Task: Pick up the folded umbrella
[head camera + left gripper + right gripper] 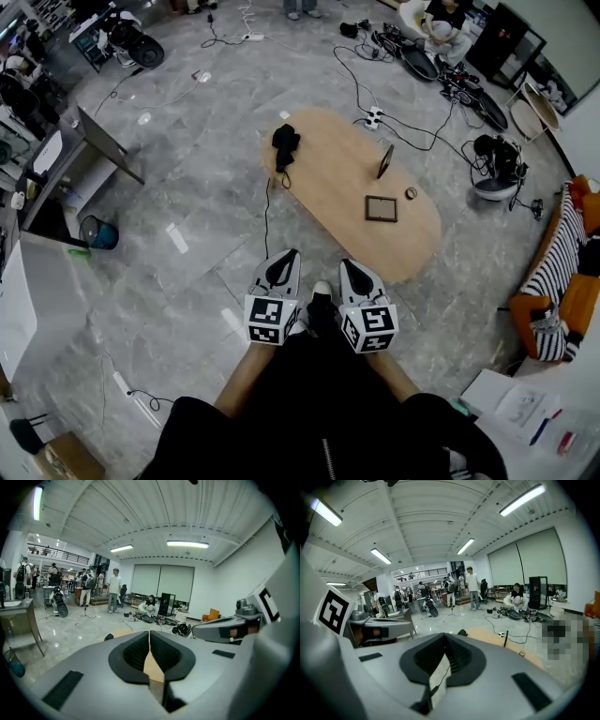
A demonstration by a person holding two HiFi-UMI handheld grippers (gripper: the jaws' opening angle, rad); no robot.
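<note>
Now left tongs point(290, 253), right tongs point(346, 263) shut; umbrella point(285, 143) distant.

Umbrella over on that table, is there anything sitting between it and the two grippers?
Nothing visible blocks the way. The folded umbrella lies at the far left end of the table; between it and the left gripper and right gripper are only floor, a thin cable and bare tabletop.
</note>
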